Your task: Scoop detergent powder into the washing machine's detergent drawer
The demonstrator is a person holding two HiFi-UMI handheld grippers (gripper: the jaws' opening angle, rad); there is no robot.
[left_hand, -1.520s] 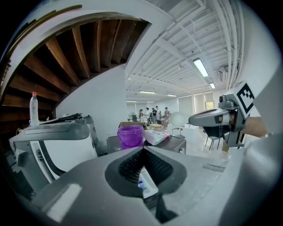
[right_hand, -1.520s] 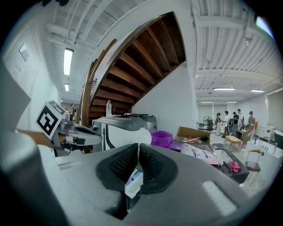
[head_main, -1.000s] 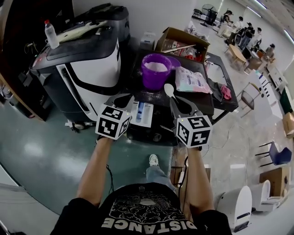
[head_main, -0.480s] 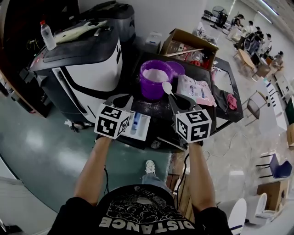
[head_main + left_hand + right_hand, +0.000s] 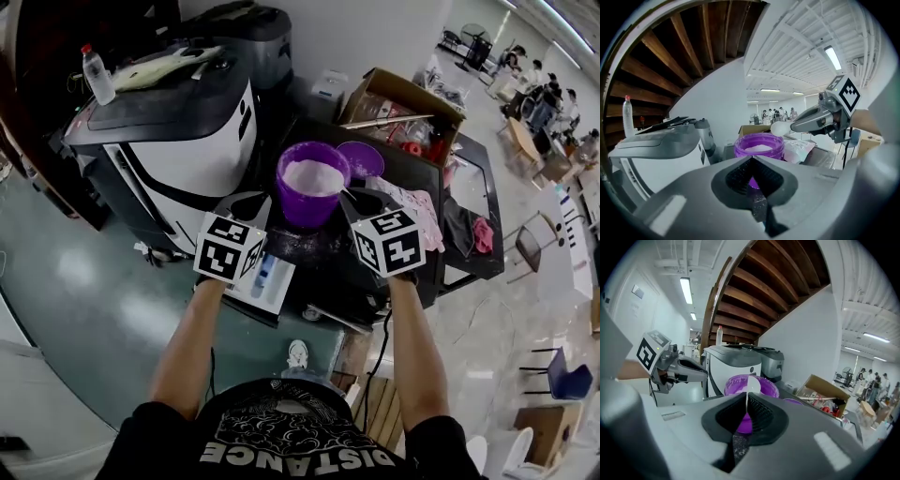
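A purple tub [image 5: 312, 183] of white detergent powder stands on the dark top of the washing machine [image 5: 319, 248]; its lid [image 5: 362, 157] lies just behind. The white detergent drawer [image 5: 262, 277] sticks out at the front left. My right gripper [image 5: 366, 201] is shut on the handle of a white spoon [image 5: 750, 385], whose bowl [image 5: 779, 128] hovers at the tub's right rim [image 5: 759, 145]. My left gripper [image 5: 246, 207] is shut and holds nothing, just left of the tub and above the drawer. The tub [image 5: 752, 384] fills the space past the right jaws.
A white-and-black machine [image 5: 178, 122] with a water bottle [image 5: 97, 73] on it stands to the left. Behind the tub is an open cardboard box [image 5: 403, 103]. A detergent bag [image 5: 419, 214] and a pink cloth [image 5: 483, 234] lie to the right. People sit far back right.
My right gripper has carried the spoon left and forward, from beside the bag to the tub's rim. The left gripper has stayed over the drawer. The head view has shifted.
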